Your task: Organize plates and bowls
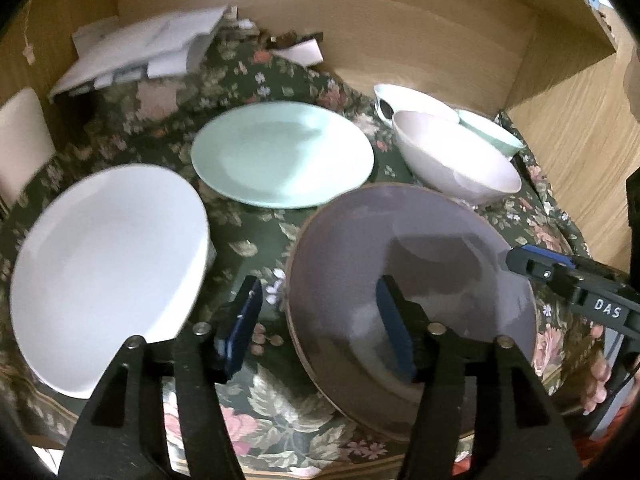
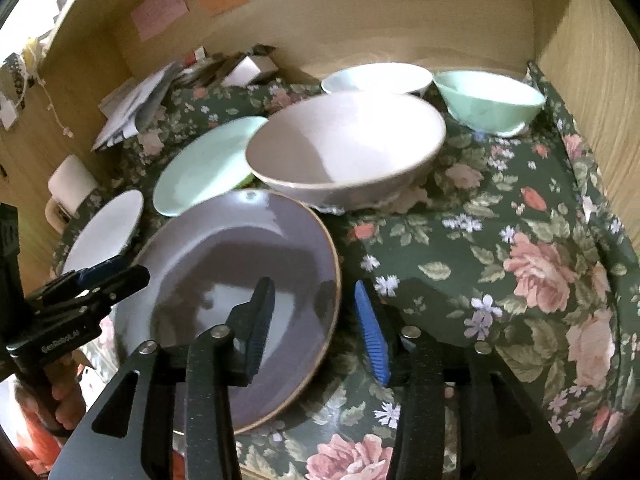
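A purple plate [image 1: 440, 272] [image 2: 224, 280] lies on the floral cloth. My left gripper [image 1: 320, 320] is open, its jaws astride the plate's near left rim. My right gripper [image 2: 316, 324] is open, astride the plate's right rim; it also shows in the left wrist view [image 1: 560, 276]. A white plate [image 1: 104, 272] [image 2: 108, 228] lies at the left, a mint plate [image 1: 280, 156] [image 2: 204, 164] behind. A pale pink bowl [image 1: 460, 160] [image 2: 348, 144], a white bowl [image 1: 412, 98] [image 2: 376, 76] and a mint bowl [image 1: 492, 132] [image 2: 488, 100] stand at the back right.
The floral cloth [image 2: 500, 260] covers the surface inside a wooden alcove with walls at the back [image 2: 400, 20] and the right [image 2: 592, 80]. Papers [image 1: 140, 48] and small clutter lie at the back left. A white object [image 1: 20, 136] stands at the far left.
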{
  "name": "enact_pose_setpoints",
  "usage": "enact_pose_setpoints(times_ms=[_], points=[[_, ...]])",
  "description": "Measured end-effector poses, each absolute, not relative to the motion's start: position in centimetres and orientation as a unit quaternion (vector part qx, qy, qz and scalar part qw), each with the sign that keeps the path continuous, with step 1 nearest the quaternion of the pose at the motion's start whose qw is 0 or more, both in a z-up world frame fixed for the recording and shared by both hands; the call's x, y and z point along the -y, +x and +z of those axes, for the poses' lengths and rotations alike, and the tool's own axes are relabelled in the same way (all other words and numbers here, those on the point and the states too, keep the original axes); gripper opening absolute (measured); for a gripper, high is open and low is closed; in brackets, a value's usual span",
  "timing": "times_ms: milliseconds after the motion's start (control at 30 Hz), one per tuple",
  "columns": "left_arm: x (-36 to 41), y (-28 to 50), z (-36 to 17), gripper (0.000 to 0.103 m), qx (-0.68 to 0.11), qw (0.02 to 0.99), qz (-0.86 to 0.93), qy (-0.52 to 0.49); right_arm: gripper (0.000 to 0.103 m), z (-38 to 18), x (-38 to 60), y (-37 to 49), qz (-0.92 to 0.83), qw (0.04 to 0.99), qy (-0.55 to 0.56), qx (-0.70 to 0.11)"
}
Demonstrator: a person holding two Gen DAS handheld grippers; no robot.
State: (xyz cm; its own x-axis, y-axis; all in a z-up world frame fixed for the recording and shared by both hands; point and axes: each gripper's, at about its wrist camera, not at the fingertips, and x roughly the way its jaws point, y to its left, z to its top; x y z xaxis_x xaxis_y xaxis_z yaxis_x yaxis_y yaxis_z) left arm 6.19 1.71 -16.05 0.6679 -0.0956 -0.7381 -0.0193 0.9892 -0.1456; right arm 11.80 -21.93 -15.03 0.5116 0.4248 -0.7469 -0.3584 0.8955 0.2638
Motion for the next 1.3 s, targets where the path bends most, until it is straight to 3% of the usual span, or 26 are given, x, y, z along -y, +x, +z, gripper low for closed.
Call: enact_pose_setpoints(times_ms=[167,300,467,1300], points=[[-2.7,5.7,-14.6,0.067,-0.385,0.92,-0.01,-0.066,0.048,-13.1,20.4,11.7,0.244,0.876,0.02,-0.415],[-4.1,5.2,-13.6,0.072,-0.369,0.926,0.006,-0.072,0.059,-11.8,18.6,11.7,0.262,0.88,0.006,-0.396],[-6.3,4.6,-12.5,0.073,-0.353,0.932,0.031,-0.078,0.067,-10.8,16.2,12.0,0.293,0.876,-0.007,-0.384],[-19.9,0.7,-15.9,0.076,-0.387,0.893,0.175,-0.147,0.067,-13.2,2.4,14.0,0.395,0.8,-0.1,-0.44]])
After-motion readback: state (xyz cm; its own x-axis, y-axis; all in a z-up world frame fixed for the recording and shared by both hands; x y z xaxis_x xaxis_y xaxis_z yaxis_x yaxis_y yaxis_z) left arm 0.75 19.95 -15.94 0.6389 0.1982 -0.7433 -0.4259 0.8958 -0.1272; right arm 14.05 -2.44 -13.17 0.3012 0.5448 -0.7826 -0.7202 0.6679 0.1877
